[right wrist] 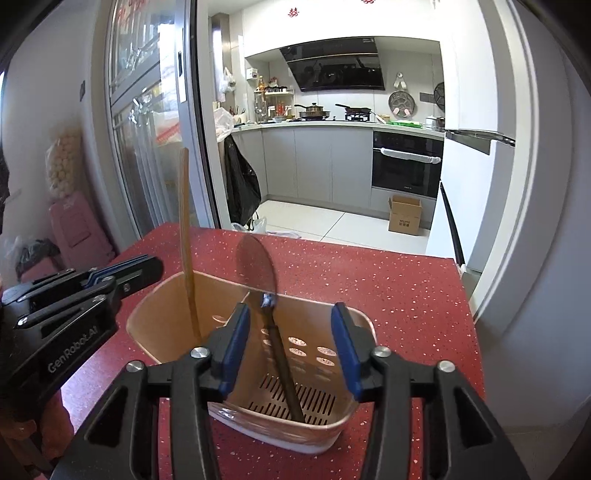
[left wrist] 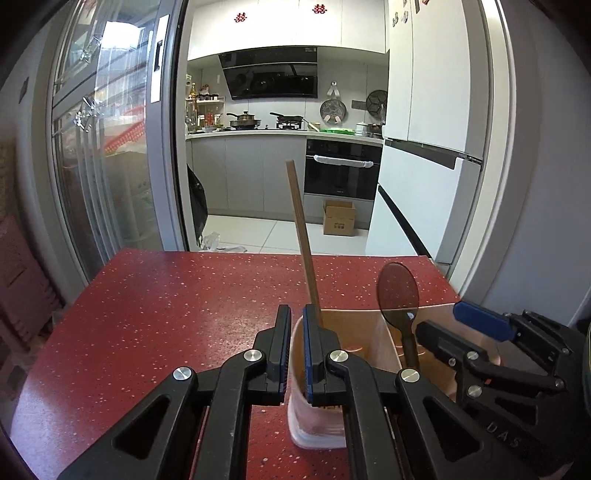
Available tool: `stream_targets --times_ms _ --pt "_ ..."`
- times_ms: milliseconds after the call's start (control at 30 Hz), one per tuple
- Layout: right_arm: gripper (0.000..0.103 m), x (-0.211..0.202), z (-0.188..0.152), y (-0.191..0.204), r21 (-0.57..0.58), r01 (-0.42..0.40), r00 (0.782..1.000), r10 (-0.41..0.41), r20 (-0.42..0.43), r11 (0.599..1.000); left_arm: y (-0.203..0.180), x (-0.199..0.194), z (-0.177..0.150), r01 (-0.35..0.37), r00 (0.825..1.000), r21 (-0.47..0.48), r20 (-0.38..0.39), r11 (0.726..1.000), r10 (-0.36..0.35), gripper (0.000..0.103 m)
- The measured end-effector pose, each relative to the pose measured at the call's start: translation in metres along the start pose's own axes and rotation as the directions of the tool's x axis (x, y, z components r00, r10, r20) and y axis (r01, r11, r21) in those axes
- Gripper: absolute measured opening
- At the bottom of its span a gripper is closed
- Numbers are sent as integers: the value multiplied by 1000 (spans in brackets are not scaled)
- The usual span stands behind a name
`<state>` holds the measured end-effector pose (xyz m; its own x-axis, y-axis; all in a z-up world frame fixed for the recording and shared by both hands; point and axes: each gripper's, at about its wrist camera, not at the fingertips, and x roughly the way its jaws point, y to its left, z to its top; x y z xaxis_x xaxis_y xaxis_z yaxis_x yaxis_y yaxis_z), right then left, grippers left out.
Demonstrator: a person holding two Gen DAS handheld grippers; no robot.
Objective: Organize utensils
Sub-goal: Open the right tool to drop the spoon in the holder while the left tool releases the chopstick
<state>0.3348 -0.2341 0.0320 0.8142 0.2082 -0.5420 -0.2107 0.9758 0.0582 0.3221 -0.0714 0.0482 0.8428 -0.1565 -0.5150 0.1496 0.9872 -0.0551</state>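
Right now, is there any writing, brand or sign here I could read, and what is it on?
"GenRobot.AI": white letters on the side of the left claw.
"DAS": raised letters on the body of the right claw.
Red paper-cut double-happiness signs on the white upper cabinets.
Print on the cardboard box on the kitchen floor: too small to read.
Magnets on the fridge: too small to read.

Right gripper point(right wrist: 290, 345), jaws apart, above a translucent utensil holder point(right wrist: 166, 306) on the red speckled counter point(right wrist: 406, 288). A dark spoon point(right wrist: 258, 266) and chopsticks point(right wrist: 186, 236) stand inside, unheld. Left gripper point(right wrist: 147, 267) beside the holder's left rim.
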Motion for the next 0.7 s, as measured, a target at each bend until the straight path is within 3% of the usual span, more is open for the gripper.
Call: stream_targets --times_ms 133,333,533,700 --pt "51 -16 4 -2 43 -16 1000 16 0 999 4 -20 -1 -9 1000 -11 15 1000 9 35" --pt "63 -51 -6 -1 91 -49 998 51 -27 995 7 -63 -16 2 1000 1 -3 1000 -2 35" --pt "67 -82 -44 -3 194 -36 987 66 -147 980 13 -100 -58 25 995 8 -95 1000 -24 35" --pt "69 -106 -90 -1 264 -24 969 87 -230 964 27 -129 -107 8 986 -39 -169 999 -14 35"
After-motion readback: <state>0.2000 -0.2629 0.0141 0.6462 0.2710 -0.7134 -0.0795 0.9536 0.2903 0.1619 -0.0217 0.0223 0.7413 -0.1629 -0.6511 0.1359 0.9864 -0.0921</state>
